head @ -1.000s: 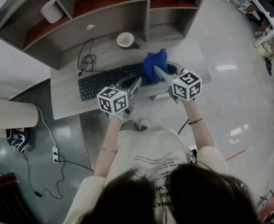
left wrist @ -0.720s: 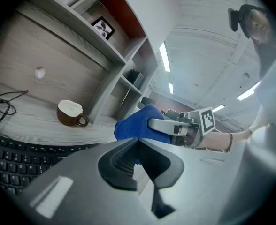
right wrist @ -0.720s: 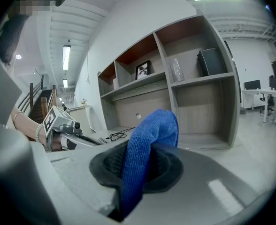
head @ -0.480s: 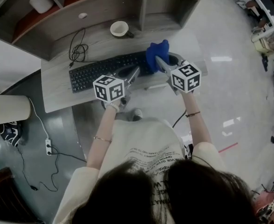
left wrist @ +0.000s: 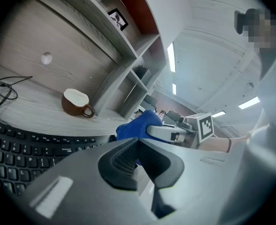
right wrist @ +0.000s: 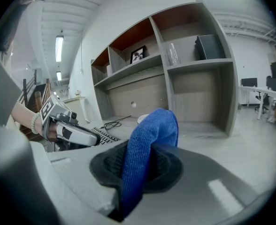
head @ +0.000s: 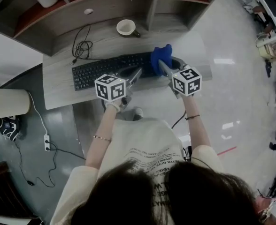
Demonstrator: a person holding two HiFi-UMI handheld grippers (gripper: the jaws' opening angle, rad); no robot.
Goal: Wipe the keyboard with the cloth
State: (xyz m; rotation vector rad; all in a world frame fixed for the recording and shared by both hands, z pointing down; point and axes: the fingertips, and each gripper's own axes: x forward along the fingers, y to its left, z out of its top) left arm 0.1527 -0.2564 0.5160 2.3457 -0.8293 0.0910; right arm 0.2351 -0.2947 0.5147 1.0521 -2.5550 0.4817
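Since 0.5 s ago, neither gripper has shifted noticeably; both remain at the keyboard's right end. The desk [head: 63,95] carries the keyboard [head: 100,74] along its front edge. Both forearms reach forward, roughly parallel, elbows bent.

Left gripper [head: 137,73]: jaws closed on nothing, tips angled toward the keyboard's right part.

Right gripper [head: 161,64]: jaws clamped on the cloth [head: 160,55], which bunches up past the 2 jaws at the keyboard's right end. Contact with the keys cannot be confirmed.

A cup [head: 126,27] sits behind the keyboard, well apart.
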